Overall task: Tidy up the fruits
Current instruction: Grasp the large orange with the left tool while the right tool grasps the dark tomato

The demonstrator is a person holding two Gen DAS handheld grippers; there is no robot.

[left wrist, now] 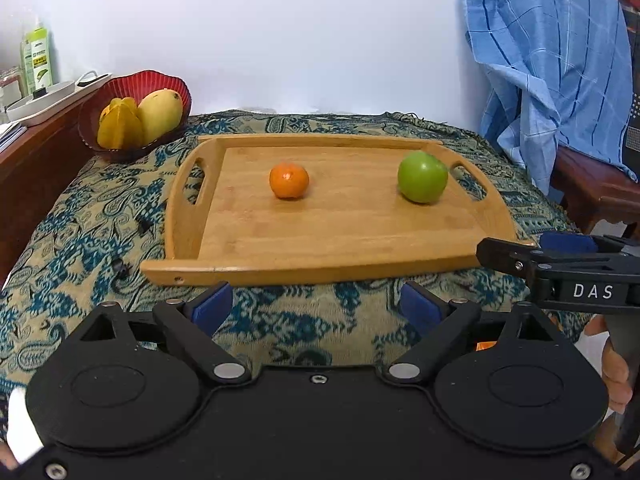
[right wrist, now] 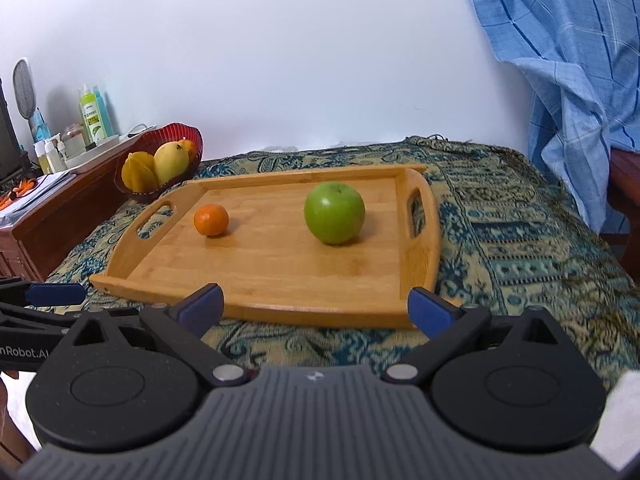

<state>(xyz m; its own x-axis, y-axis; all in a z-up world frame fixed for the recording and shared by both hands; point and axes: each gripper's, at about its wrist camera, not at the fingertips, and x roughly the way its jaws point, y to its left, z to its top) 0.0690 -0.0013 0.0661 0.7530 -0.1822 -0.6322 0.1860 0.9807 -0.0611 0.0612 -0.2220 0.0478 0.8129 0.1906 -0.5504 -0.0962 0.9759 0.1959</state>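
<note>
Both grippers, left [left wrist: 316, 306] and right [right wrist: 316, 308], gape empty before the tray [right wrist: 256, 308]; next, probably grab the apple [right wrist: 334, 213] or orange [right wrist: 211, 220].

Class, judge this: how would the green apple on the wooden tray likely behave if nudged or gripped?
The green apple looks round, so it would probably roll across the flat wooden tray. Its glossy skin may slip under the fingers. It appears firm, likely unyielding.

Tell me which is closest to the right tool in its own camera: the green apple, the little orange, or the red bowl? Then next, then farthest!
From the right tool:
1. Green apple, right part of the wooden tray.
2. Little orange, left part of the tray.
3. Red bowl, beyond the tray's far left corner.
</note>
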